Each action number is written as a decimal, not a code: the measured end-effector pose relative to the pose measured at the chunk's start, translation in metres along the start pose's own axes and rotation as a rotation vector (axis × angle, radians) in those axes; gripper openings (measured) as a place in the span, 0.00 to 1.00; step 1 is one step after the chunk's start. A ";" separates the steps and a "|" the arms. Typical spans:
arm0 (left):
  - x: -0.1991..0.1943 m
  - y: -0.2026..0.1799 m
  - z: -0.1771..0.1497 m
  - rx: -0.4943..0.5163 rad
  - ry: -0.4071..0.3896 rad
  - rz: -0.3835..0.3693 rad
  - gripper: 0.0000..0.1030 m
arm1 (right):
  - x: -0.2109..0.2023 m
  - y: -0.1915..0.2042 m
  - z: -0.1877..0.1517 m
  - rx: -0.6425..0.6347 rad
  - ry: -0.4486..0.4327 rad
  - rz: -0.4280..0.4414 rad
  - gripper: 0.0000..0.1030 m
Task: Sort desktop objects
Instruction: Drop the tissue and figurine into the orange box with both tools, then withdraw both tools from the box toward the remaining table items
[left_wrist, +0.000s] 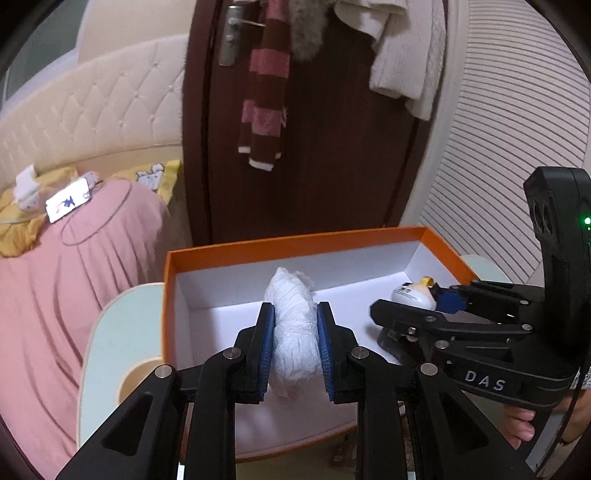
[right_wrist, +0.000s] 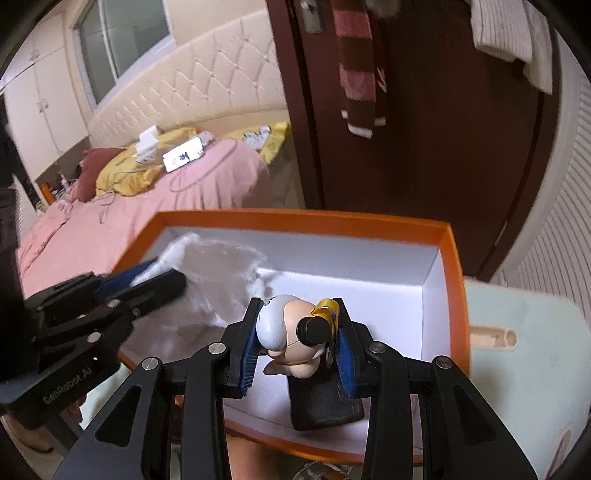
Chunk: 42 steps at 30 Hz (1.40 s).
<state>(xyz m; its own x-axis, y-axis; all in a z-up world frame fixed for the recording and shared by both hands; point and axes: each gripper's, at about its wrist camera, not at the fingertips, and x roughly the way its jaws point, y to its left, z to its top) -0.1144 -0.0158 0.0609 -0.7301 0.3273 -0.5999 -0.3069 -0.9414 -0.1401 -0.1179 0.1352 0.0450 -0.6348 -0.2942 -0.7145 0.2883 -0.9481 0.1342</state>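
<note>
An orange box (left_wrist: 295, 238) with a white inside stands on a pale green table (left_wrist: 122, 325). My left gripper (left_wrist: 295, 350) is shut on a crumpled white plastic bag (left_wrist: 293, 332), held over the box's middle. The bag (right_wrist: 207, 269) looks blurred in the right wrist view, with the left gripper (right_wrist: 162, 280) at its left side. My right gripper (right_wrist: 297, 339) is shut on a small figurine (right_wrist: 291, 332) with a white and peach body, a gold part and a dark base (right_wrist: 325, 402). It hangs over the box (right_wrist: 456, 295) near the right end. The left wrist view shows the figurine (left_wrist: 415, 293) between the right gripper's fingers (left_wrist: 448, 299).
A bed with a pink cover (left_wrist: 74, 266) lies left of the table, with a phone (left_wrist: 68, 199) and yellow cloth on it. Behind the box is a dark brown door (left_wrist: 332, 147) hung with a striped scarf (left_wrist: 264, 92) and white clothes. A person's hand (left_wrist: 524, 424) holds the right gripper.
</note>
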 end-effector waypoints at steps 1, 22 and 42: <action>0.001 0.000 0.000 -0.003 0.002 -0.007 0.20 | 0.001 0.000 0.000 0.000 0.001 -0.003 0.36; 0.002 -0.002 0.001 0.004 0.023 -0.008 0.22 | 0.003 -0.001 -0.001 0.005 -0.004 0.007 0.36; -0.056 0.006 0.000 -0.059 -0.095 0.016 0.79 | -0.045 0.005 0.001 0.011 -0.152 -0.076 0.77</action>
<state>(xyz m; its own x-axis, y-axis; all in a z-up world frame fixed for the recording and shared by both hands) -0.0752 -0.0397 0.0939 -0.7899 0.3158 -0.5257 -0.2602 -0.9488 -0.1790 -0.0884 0.1438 0.0787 -0.7559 -0.2355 -0.6109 0.2279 -0.9694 0.0918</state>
